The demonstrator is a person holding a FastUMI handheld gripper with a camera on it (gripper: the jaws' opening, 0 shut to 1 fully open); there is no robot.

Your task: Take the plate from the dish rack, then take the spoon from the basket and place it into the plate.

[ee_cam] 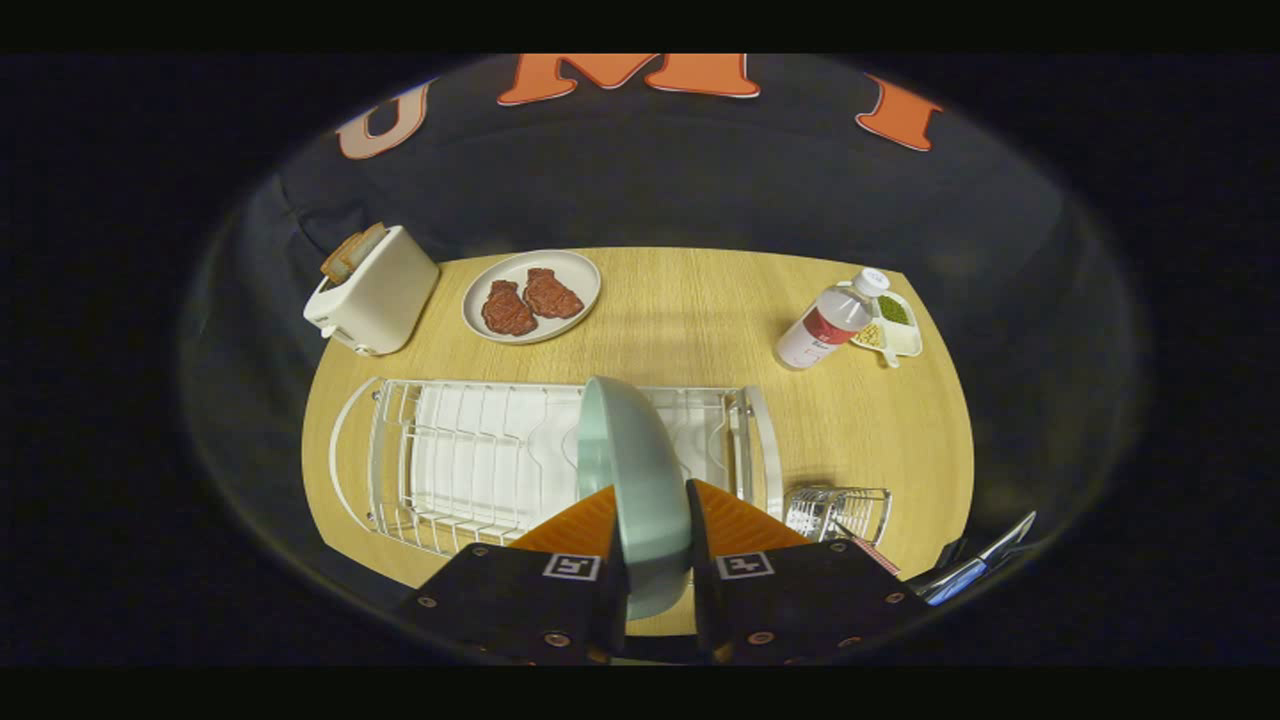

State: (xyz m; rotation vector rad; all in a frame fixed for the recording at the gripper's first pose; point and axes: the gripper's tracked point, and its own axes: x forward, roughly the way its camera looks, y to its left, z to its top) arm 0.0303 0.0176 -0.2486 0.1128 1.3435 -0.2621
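A pale green plate point(635, 480) stands on edge between my two fingers, and my gripper point(650, 535) is shut on its rim. I hold it lifted above the white wire dish rack point(470, 460), which lies on the wooden table beneath it. To the right of the rack stands a small wire basket point(838, 512) with a thin handle sticking out of it toward the table's front edge; I cannot tell whether that is the spoon.
A white toaster point(372, 290) with toast sits at the far left. Beside it lies a white plate with two red meat pieces point(531, 296). A bottle point(830, 322) and a divided dish point(890, 325) lie at the far right. Dark objects point(975, 565) sit past the table's right front edge.
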